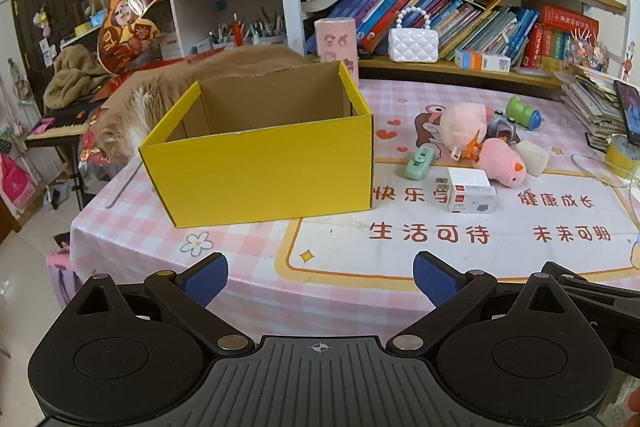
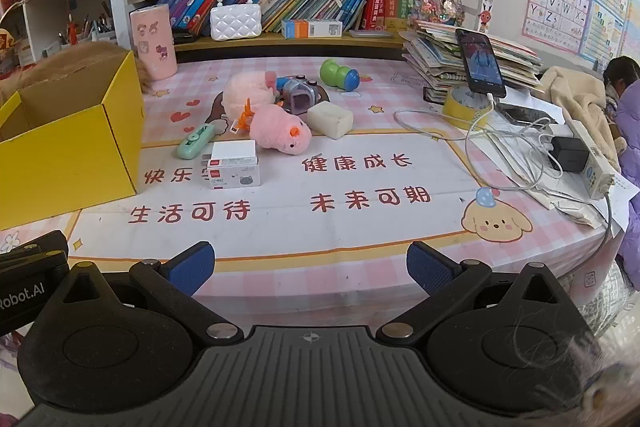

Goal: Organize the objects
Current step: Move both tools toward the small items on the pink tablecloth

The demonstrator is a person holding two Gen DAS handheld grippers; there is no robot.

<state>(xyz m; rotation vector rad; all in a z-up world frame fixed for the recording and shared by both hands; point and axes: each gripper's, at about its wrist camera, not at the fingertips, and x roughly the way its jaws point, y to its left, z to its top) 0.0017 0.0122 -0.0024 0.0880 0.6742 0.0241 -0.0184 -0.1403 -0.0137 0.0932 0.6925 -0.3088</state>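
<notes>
Clearly nothing has been picked up yet: from the left wrist view, the left claw (image 1: 320, 279) stands wide and empty above the near edge of the pink checked desk (image 1: 248, 291). Ahead of it sits an open yellow cardboard box (image 1: 260, 171), which looks bare inside as far as its walls allow. An orange long-haired cat (image 1: 132, 107) lies against the box's far left side. To the right of the box, well apart from the claw, lies the clutter to be sorted: a small white printed carton (image 1: 471, 191), a mint-green oblong gadget (image 1: 420, 161), a pink plush duck (image 1: 502, 163) and a green and blue plastic toy (image 1: 522, 113).

From the right wrist view, the right claw (image 2: 310, 267) is likewise spread wide and holds nothing, low over the desk's front edge. The same pile lies straight ahead, with a cream-coloured block (image 2: 330, 119) and a grey and purple toy camera (image 2: 299, 99) beside the duck.

I judge this the opening step. The next move likely calls for reaching forward to the nearest piece, probably the white carton, closing on it, then carrying it left into the box.
</notes>
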